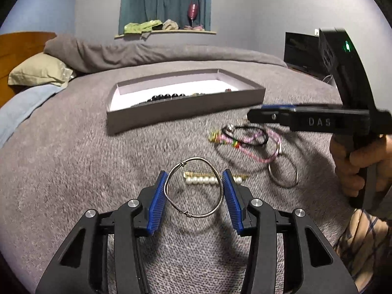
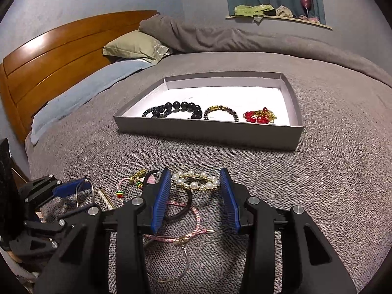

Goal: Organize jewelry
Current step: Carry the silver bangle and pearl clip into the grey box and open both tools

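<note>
Left gripper (image 1: 194,191) clamps the wire bangle (image 1: 193,187); right gripper (image 2: 196,196) clamps the pearl bracelet (image 2: 196,182). The tray (image 2: 208,132) lies at twelve o'clock, nearer the right gripper.

Grey bed (image 2: 330,171), tray (image 2: 208,132), loose bracelets (image 2: 186,223)

The bed's grey blanket (image 2: 318,171) looks like coarse, nubbly woven cloth. On it the box (image 2: 208,132) appears to be matt grey cardboard with a white paper floor. At its ten o'clock the headboard (image 2: 49,58) is glossy varnished wood. The wire bangle (image 1: 193,188) is dull silvery metal; the pearl bracelet (image 2: 196,182) shines smoothly. Ribbed blue pads line matt black plastic on the left claw (image 1: 194,196).
</note>
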Demonstrator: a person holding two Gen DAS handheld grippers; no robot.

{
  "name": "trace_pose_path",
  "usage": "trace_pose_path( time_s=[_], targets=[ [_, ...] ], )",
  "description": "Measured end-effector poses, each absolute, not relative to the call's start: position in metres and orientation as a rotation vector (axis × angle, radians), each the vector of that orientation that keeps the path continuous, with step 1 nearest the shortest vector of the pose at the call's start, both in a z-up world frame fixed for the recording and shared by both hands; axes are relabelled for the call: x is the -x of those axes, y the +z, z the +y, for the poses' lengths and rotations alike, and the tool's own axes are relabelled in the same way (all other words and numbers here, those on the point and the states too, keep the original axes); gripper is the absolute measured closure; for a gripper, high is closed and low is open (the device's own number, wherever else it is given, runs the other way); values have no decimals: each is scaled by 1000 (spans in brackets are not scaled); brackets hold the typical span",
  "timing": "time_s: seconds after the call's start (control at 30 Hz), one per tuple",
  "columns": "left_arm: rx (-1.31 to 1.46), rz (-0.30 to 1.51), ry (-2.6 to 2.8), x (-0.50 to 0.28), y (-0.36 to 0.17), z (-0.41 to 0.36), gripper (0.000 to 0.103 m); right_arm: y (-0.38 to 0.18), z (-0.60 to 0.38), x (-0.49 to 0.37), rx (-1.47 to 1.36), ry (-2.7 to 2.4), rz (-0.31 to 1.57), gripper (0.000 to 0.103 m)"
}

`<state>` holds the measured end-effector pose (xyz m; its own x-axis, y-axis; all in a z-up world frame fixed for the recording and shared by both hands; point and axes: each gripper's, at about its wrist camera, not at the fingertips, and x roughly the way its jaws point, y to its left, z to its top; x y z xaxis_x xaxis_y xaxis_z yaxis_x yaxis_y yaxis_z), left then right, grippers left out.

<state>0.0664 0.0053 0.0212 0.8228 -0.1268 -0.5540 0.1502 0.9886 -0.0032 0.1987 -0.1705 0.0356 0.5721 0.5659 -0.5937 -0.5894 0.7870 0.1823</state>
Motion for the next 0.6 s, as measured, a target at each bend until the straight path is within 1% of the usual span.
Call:
trace_pose_path(
  time_s=[0.6],
  targets=[
    [24,563,-140,-131,67,37,56,55,-183,-206,6,665,632,62]
  ],
)
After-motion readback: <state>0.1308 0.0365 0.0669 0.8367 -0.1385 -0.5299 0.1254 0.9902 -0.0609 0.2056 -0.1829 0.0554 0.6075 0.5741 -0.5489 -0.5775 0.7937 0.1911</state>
